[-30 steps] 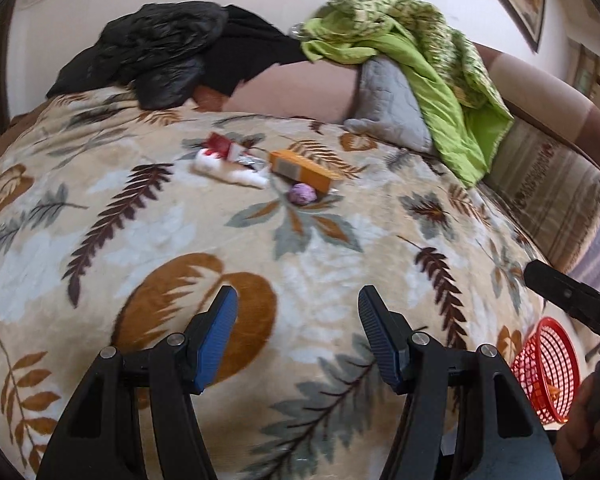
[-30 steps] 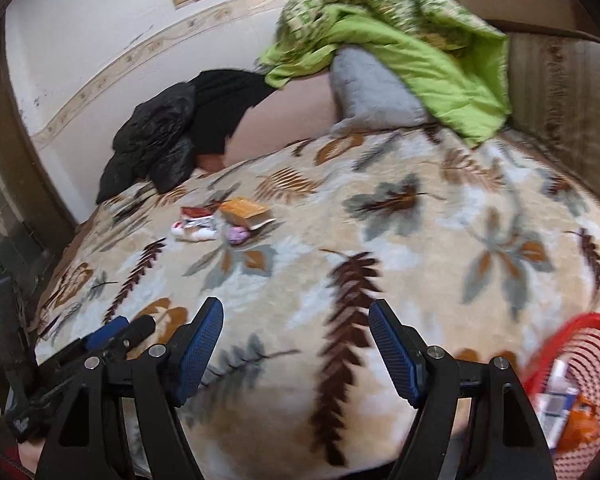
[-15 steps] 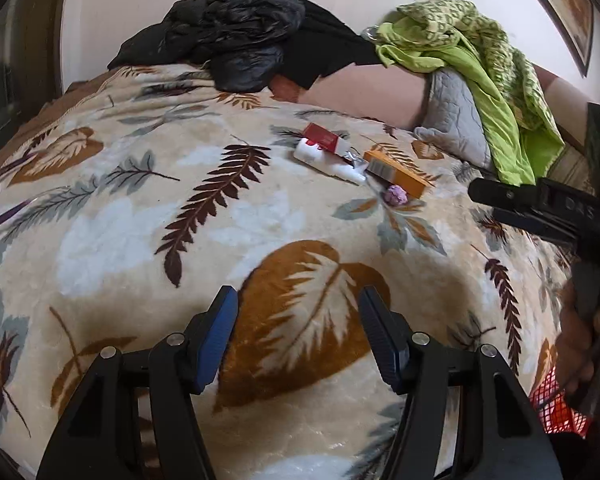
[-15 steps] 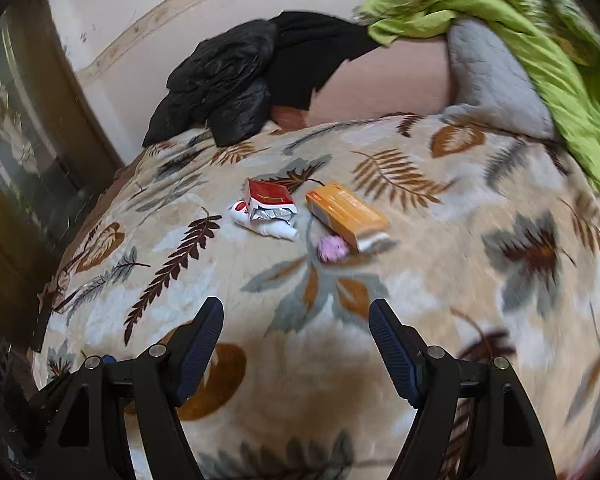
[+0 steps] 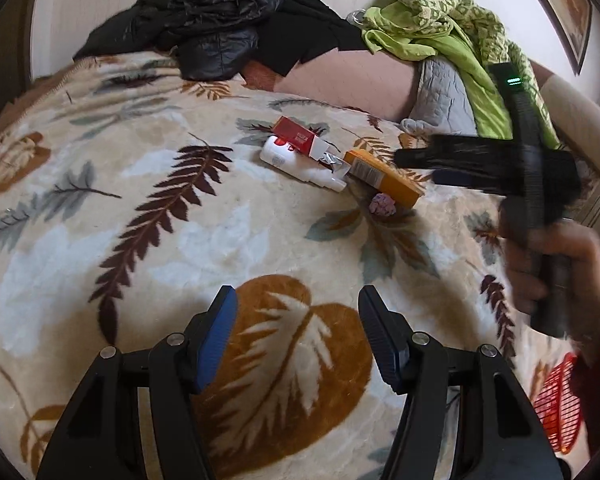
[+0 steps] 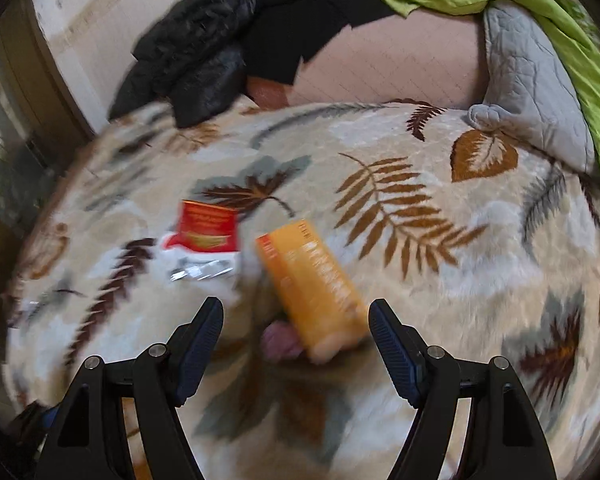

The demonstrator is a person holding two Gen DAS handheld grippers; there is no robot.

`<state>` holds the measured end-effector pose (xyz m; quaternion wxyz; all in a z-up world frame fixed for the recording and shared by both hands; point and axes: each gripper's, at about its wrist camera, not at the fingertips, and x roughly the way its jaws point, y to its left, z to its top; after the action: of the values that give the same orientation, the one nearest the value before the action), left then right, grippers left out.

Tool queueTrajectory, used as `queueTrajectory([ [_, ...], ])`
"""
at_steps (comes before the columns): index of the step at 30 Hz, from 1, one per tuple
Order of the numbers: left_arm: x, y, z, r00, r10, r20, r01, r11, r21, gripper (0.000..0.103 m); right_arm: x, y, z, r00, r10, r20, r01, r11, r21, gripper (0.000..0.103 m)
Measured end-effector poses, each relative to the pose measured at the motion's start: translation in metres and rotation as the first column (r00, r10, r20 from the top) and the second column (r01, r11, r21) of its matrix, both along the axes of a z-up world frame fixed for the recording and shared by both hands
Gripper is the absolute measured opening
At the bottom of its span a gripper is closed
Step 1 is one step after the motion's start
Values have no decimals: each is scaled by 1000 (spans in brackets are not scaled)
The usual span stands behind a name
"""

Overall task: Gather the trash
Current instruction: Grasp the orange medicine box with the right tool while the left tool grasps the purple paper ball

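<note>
Trash lies in a cluster on the leaf-patterned blanket (image 5: 99,184): a red packet (image 5: 297,136) on a white tube (image 5: 300,164), an orange box (image 5: 384,178) and a small pink crumpled wad (image 5: 383,205). My left gripper (image 5: 295,330) is open and empty, well short of the cluster. My right gripper (image 6: 295,330) is open, low over the blanket, with the orange box (image 6: 316,280) and pink wad (image 6: 279,340) just ahead between its fingers. The red packet (image 6: 207,226) lies to its left. The right gripper also shows in the left wrist view (image 5: 432,160), beside the box.
A red mesh basket (image 5: 556,404) sits at the lower right off the bed edge. Black jackets (image 5: 215,24), a grey cushion (image 5: 444,96) and a green cloth (image 5: 460,40) are piled along the back of the bed.
My right gripper has swung left and moved in close to the orange box and pink wad. My left gripper has shifted left and slightly forward. Both stay open.
</note>
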<state>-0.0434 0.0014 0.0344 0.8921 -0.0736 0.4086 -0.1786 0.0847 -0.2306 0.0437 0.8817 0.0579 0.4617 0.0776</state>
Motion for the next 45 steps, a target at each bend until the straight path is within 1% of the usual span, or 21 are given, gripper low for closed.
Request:
queueTrajectory([
  [3,4,1,-2,1000,-4,-13,3,1000,-15,62,24,3,-17,999,7,-33,-9,998,-69,79],
  [5,6,1,-4,1000,-6,-23,5,1000,-16,62,35,5,-31,998,15,-66,-21,996,-86,79],
  [7,7,2,-5,1000,-8,-28,7,1000,-19,62,37,5,-39,997,18,-77,-24,997,-77,61],
  [8,8,3,-5,1000,-7,-27,6,1000,-18,62,35,5,-40,997,17,-73,-21,998,-64,57],
  [11,8,7,-4,1000,3,-26,-4,1000,-27,62,18,9,-40,997,21,-73,-25,998,-61,52],
  [13,8,9,-3,1000,13,-25,-14,999,-38,62,0,10,-39,997,35,-75,-37,999,-19,50],
  [15,7,10,-1,1000,18,-21,-19,999,-47,62,-21,12,-38,995,55,-86,-49,997,61,49],
  [16,7,10,-1,1000,20,-19,-20,999,-48,62,-32,15,-38,992,78,-100,-66,991,116,49],
  [18,7,9,0,1000,25,-15,-25,998,-50,62,-53,22,-39,985,125,-118,-102,977,186,49],
  [19,7,9,0,1000,25,-16,-26,998,-54,62,-67,21,-37,984,129,-121,-98,966,238,49],
  [21,7,6,0,999,29,-16,-30,998,-60,62,-85,12,-30,990,94,-105,-57,948,313,49],
  [22,7,4,0,999,30,-14,-31,997,-64,62,-98,3,-20,996,46,-74,-20,945,327,49],
  [24,8,-4,0,1000,17,-11,-17,998,-66,62,-118,-8,-6,999,-36,-25,41,956,291,49],
  [26,10,-13,-2,1000,-2,-3,2,999,-48,62,-140,-21,3,994,-108,3,101,942,319,49],
  [29,15,-30,-6,1000,-26,4,26,1000,0,61,-165,-25,4,987,-159,10,148,938,312,49],
  [31,20,-40,-11,999,-41,-7,41,999,13,59,-175,-28,6,984,-177,6,166,935,313,49],
  [32,23,-43,-14,999,-42,-13,42,999,24,56,-179,-29,8,983,-185,13,171,932,319,49],
  [36,31,-51,-31,997,-34,-73,38,998,53,37,-188,-29,11,979,-197,40,177,937,301,49],
  [41,33,-59,-34,999,-25,-35,28,994,104,37,-193,-28,12,979,-200,48,178,941,288,49],
  [43,31,-62,-34,1000,-24,-19,27,992,124,23,-196,-25,13,978,-201,55,178,945,274,49],
  [45,27,-64,-33,999,-33,-13,35,991,128,23,-203,-23,13,977,-202,62,179,948,262,49],
])
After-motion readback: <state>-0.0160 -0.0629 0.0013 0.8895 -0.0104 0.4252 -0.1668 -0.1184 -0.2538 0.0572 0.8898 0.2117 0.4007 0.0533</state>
